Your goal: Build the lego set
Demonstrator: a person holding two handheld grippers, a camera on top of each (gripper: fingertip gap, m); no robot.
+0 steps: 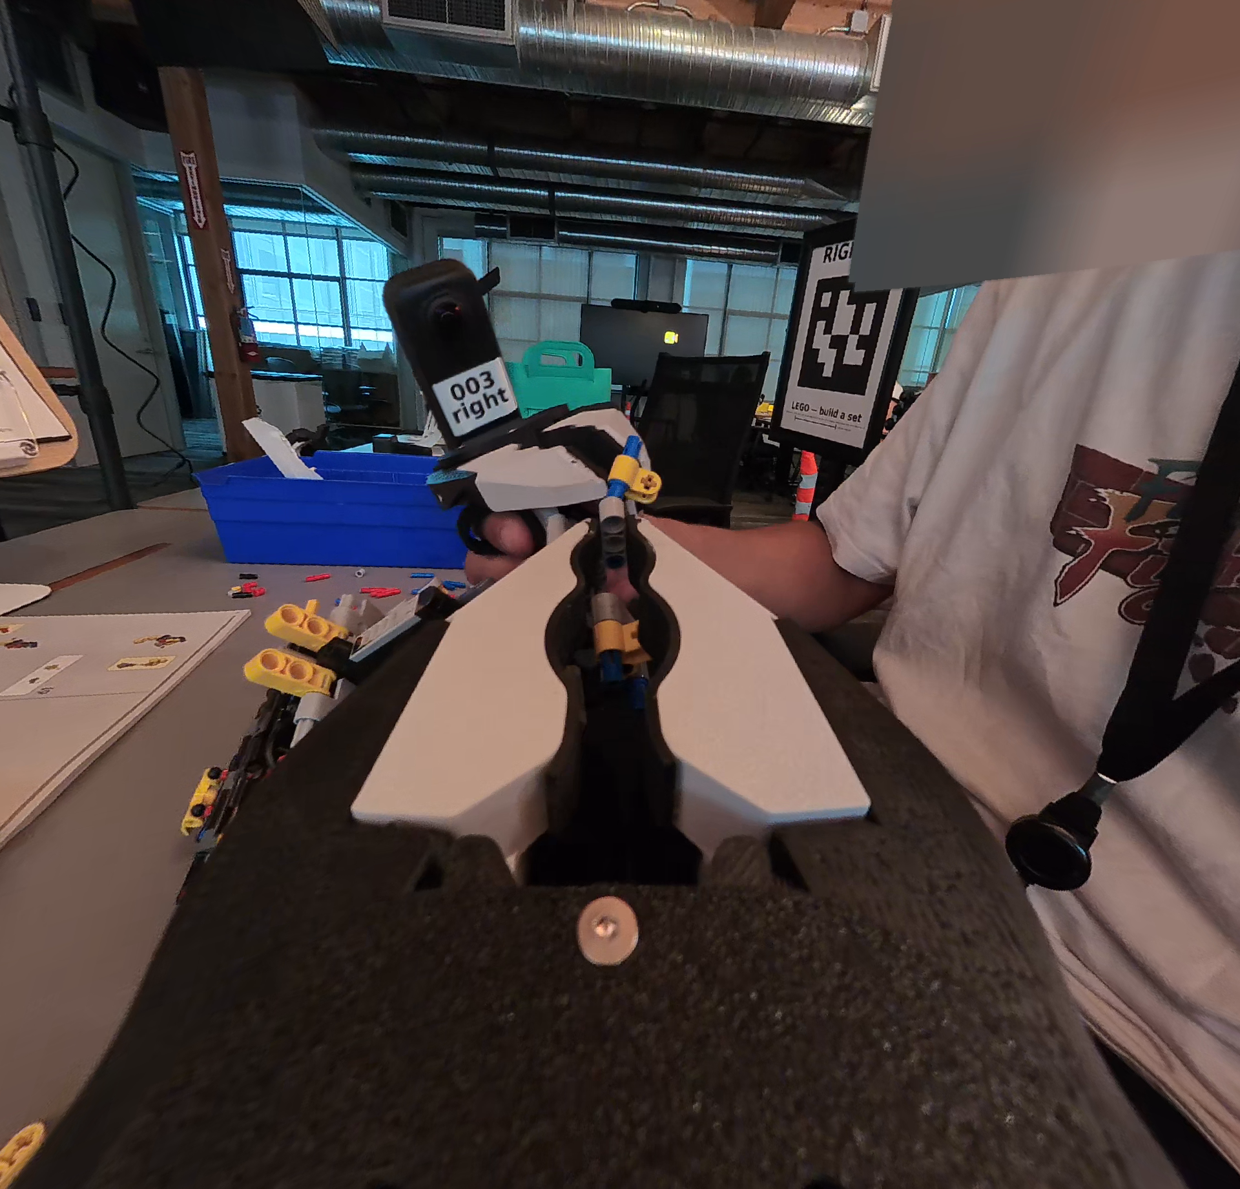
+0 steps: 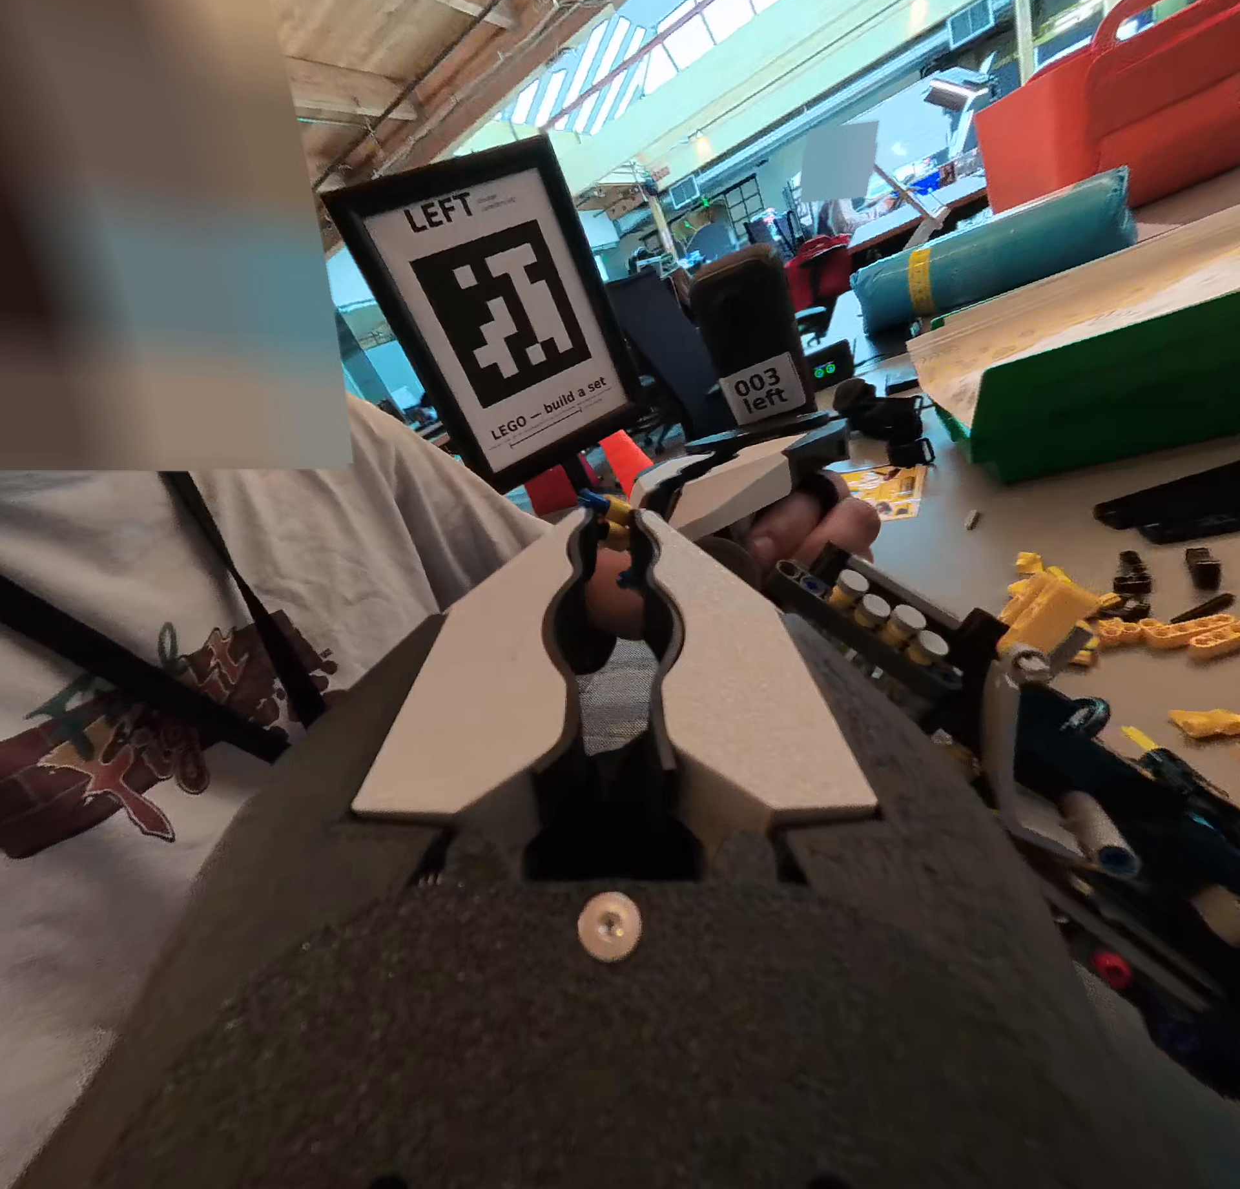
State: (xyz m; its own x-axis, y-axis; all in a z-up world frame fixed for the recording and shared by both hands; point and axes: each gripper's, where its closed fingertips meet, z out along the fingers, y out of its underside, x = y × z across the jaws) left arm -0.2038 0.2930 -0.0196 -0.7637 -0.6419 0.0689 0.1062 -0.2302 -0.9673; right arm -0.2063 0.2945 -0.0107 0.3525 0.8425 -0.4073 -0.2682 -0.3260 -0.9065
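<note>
A small lego subassembly (image 1: 612, 627) of grey, yellow and blue parts lies lengthwise between my left gripper's (image 1: 614, 526) white fingers, which are shut on it. Its far end, a yellow connector (image 1: 634, 479), sticks out past the fingertips. My right gripper (image 1: 627, 469) meets it there tip to tip. In the right wrist view my right gripper (image 2: 612, 516) is shut on the yellow and blue end (image 2: 614, 519), with my left gripper (image 2: 654, 486) just beyond. Both are held in the air in front of a person's white shirt (image 1: 1006, 553).
A partly built black and yellow lego model (image 1: 295, 667) lies on the grey table under the grippers (image 2: 899, 627). Loose yellow and black parts (image 2: 1141, 627), an instruction booklet (image 1: 100, 680), a blue bin (image 1: 322, 512), a green box (image 2: 1100, 392) and a framed marker sign (image 2: 490, 311) stand around. My left and right fingertips are right by each other.
</note>
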